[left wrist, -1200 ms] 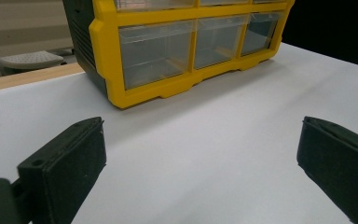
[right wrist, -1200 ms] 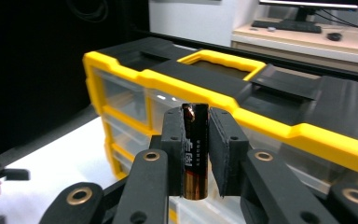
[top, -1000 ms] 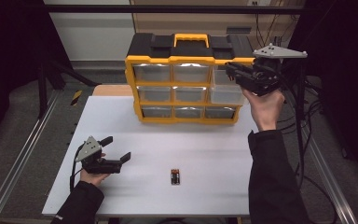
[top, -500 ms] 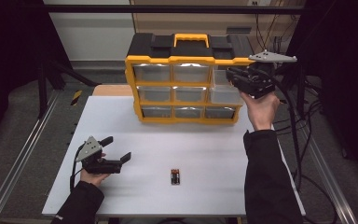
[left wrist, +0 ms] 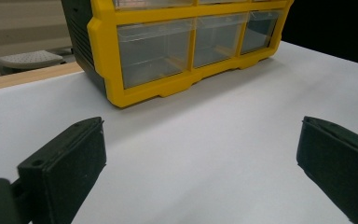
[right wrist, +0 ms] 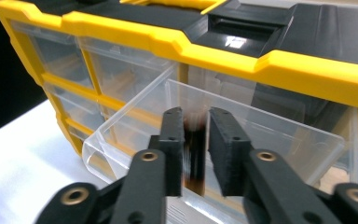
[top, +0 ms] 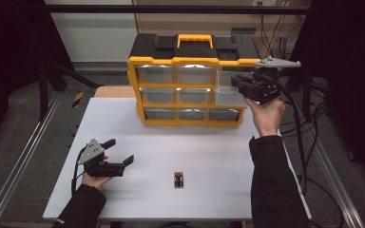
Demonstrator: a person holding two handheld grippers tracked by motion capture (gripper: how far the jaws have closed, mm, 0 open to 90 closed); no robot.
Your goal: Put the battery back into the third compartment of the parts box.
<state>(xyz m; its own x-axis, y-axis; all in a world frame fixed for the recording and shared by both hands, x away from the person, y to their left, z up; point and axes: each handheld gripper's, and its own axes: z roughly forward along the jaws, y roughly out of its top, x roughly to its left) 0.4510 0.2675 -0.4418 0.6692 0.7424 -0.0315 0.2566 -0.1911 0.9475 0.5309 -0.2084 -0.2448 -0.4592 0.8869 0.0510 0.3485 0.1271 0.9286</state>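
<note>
A yellow and black drawer cabinet (top: 190,61) stands at the back of the white table (top: 218,152). Its top right clear drawer (top: 228,90) is pulled out. My right gripper (top: 238,84) hovers over that drawer (right wrist: 135,135). In the right gripper view its jaws (right wrist: 196,114) stand a narrow gap apart and have just been opening. A dark, motion-blurred battery (right wrist: 196,158) hangs between the pads, slipping down. A second battery (top: 178,179) lies on the table near the front. My left gripper (top: 120,151) rests at the front left, wide open and holding nothing (left wrist: 200,135).
The cabinet (left wrist: 168,88) holds several shut clear drawers in three rows. A wooden board (top: 109,91) sits behind the table's left corner. Metal rails run along both sides of the table, and cables hang at the right.
My right gripper has sunk a little toward the pulled-out drawer. The left gripper and the battery on the table have not moved.
</note>
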